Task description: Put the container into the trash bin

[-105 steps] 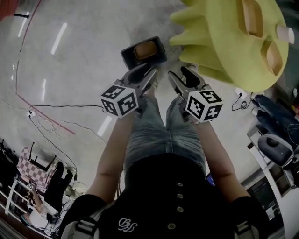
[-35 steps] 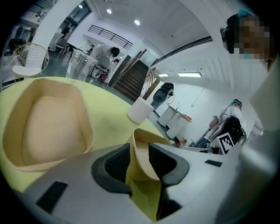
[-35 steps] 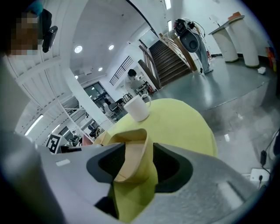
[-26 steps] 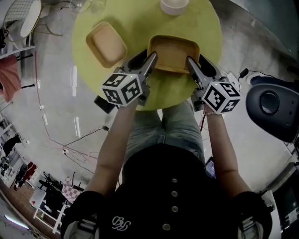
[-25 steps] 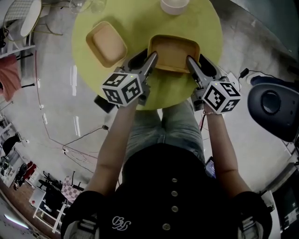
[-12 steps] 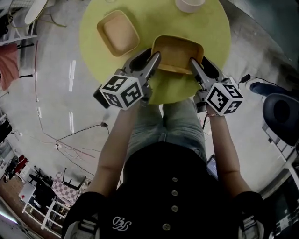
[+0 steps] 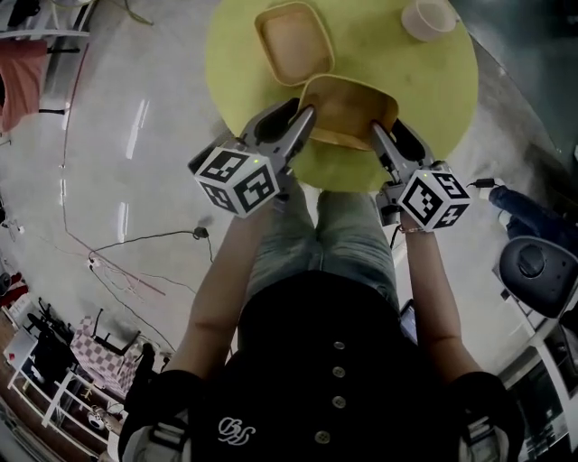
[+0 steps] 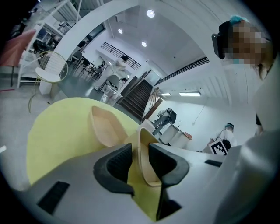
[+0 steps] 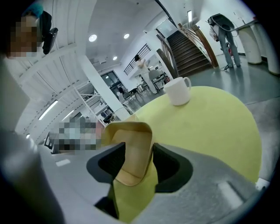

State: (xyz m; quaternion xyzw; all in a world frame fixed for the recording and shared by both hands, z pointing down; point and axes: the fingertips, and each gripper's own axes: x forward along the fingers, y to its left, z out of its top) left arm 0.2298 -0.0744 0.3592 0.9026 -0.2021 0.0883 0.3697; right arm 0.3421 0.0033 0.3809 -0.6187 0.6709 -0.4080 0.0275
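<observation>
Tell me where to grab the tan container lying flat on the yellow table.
Probably by its thin raised rim: the container lies flat, open side up, on the table, and looks too wide to span. Come from its left and right sides, one jaw inside the wall, one outside.

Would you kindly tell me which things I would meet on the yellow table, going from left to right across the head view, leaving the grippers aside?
Loose container → held container → cup.
</observation>
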